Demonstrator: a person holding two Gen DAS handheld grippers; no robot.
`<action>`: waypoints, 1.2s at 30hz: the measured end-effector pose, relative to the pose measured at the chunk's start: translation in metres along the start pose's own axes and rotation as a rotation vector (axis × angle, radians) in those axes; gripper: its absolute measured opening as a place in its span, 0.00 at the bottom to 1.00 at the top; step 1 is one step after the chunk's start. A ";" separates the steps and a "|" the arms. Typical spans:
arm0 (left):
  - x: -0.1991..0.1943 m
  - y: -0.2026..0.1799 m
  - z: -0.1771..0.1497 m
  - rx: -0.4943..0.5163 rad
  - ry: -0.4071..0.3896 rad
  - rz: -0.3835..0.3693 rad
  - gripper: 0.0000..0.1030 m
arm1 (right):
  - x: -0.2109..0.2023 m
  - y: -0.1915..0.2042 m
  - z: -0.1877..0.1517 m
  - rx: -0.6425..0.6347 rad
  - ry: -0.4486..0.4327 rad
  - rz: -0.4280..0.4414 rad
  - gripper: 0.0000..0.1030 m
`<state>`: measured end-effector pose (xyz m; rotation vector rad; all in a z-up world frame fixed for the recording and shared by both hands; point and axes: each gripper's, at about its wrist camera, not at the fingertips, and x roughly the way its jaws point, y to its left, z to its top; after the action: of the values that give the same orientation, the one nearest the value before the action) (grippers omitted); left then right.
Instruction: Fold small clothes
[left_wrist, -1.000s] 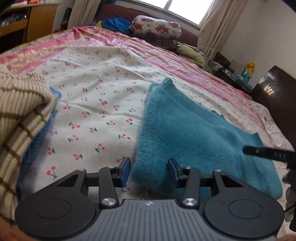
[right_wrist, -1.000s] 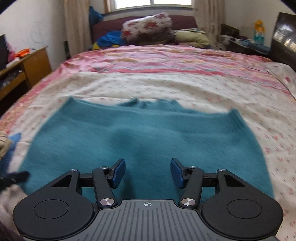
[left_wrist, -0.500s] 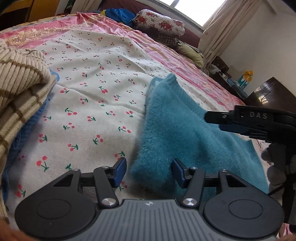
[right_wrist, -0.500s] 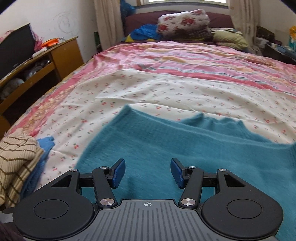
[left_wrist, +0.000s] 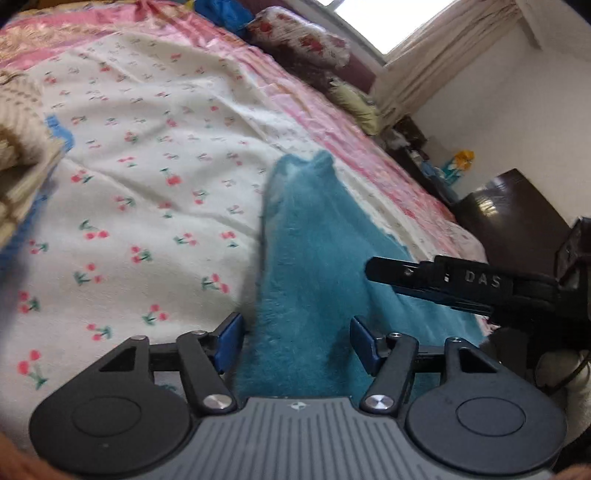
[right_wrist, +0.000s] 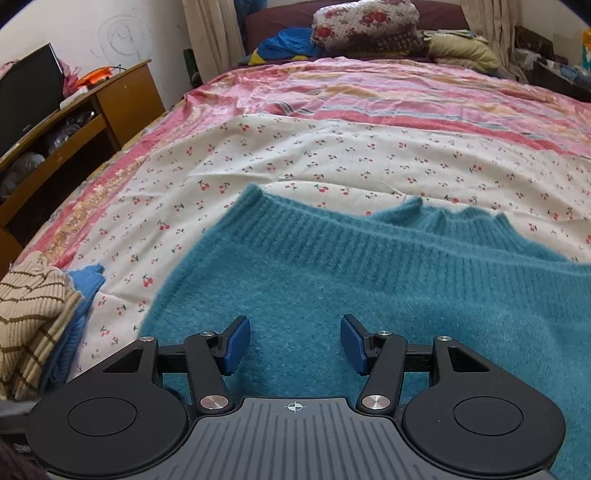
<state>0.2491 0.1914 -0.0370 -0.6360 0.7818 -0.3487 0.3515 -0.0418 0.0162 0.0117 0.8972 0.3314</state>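
Observation:
A fuzzy teal sweater (right_wrist: 369, 288) lies flat on the cherry-print bedsheet (right_wrist: 332, 158); it also shows in the left wrist view (left_wrist: 314, 266). My left gripper (left_wrist: 295, 345) is open, low over the sweater's near left edge, with that edge between its blue pads. My right gripper (right_wrist: 293, 343) is open and empty, just above the sweater's near part. Its black finger (left_wrist: 424, 280) reaches in from the right in the left wrist view, over the sweater.
A folded pile of a beige striped knit (right_wrist: 33, 317) on a blue knit (right_wrist: 79, 295) lies at the left on the bed. A wooden desk (right_wrist: 81, 110) stands left of the bed. Pillows and bedding (right_wrist: 365, 22) lie at the head. A dark cabinet (left_wrist: 517, 214) stands at the right.
The right gripper has swung left and closer to the sweater's left part. The left gripper has edged forward onto the sweater's edge. Both stay open.

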 end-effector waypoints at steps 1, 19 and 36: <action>0.002 -0.003 0.001 0.008 0.011 -0.022 0.65 | 0.000 0.000 0.001 0.001 -0.001 0.004 0.53; 0.014 0.008 0.035 0.012 0.112 -0.150 0.72 | -0.001 -0.029 0.006 0.062 -0.005 0.036 0.53; 0.061 -0.019 0.059 0.193 0.198 -0.105 0.73 | -0.011 -0.050 -0.006 0.057 -0.013 0.057 0.53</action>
<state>0.3324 0.1693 -0.0261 -0.4662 0.8933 -0.5827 0.3548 -0.0933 0.0136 0.0922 0.8948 0.3578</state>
